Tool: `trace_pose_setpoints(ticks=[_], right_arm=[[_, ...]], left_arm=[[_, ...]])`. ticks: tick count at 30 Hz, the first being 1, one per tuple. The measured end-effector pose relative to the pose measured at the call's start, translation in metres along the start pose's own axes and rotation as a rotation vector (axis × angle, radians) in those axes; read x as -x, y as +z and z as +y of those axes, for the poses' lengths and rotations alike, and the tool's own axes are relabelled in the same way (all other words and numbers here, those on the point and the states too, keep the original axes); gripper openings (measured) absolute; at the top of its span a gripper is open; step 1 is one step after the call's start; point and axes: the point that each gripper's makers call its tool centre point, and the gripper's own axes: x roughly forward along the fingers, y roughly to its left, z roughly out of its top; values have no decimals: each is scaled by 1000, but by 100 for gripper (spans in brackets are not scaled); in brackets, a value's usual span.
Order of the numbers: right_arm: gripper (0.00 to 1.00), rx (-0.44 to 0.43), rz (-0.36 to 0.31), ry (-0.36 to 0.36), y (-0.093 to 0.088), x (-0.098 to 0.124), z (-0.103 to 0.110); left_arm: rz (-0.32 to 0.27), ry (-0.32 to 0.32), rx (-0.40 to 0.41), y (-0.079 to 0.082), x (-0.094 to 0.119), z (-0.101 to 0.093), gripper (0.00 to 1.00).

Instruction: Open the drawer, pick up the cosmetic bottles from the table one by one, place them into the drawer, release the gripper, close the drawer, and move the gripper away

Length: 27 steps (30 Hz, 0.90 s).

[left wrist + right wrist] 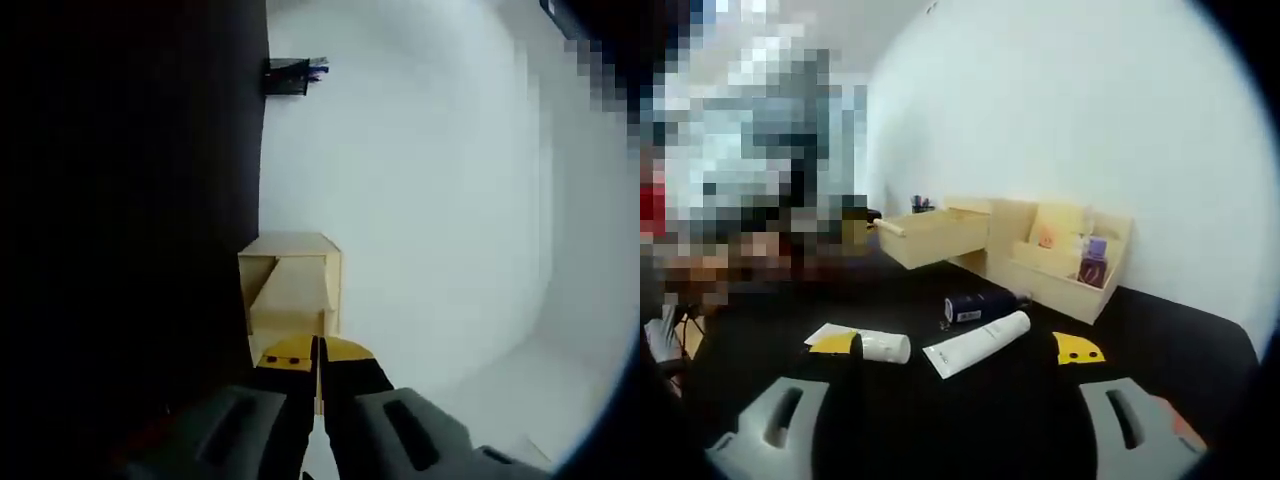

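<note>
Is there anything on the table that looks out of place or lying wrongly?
Three cosmetics lie on their sides on the black table: a dark bottle and two white tubes. The drawer stands pulled out. Nothing looks spilled or broken.

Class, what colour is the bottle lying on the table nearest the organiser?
Dark navy blue bottle with a small white label, clearest in the right gripper view.

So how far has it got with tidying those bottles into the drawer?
Done: the drawer of the wooden organizer stands pulled out. In hand: nothing. The right gripper is open above the table, and the left gripper looks shut, holding nothing, near the wooden box. Left: the dark blue bottle and two white tubes lie on the table; then closing the drawer.
</note>
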Motion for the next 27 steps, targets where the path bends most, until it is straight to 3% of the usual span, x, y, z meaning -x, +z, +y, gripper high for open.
trace_pose_setpoints(ticks=[4,8,12,18,20,21,23,25,27], right_arm=[[69,-5,-16,7,4,1,5],[68,-18,-34,11,8,2,6],[67,-31,-30,1,6,1,4],[66,-33,-24,-8,4,1,4],[66,-36,-26,-9,5,1,0],[65,-38,-28,-10,6,1,-2],[65,-55,-36,-4,8,2,-3],[65,-91,-48,4,9,2,-5],[65,-104,-55,-2,10,3,-9]], left_arm=[[62,-1,-214,-3,1,-3,13],[168,-88,-408,-41,11,-27,17],[243,-113,-559,-74,12,-41,23],[290,-91,-936,-115,8,-56,25],[326,-39,-1073,-126,6,-53,25],[346,-7,-1117,-131,3,-50,25],[371,-19,-1192,-145,-2,-52,25],[403,18,-1262,-156,-12,-47,25],[414,60,-1282,-163,-21,-41,25]])
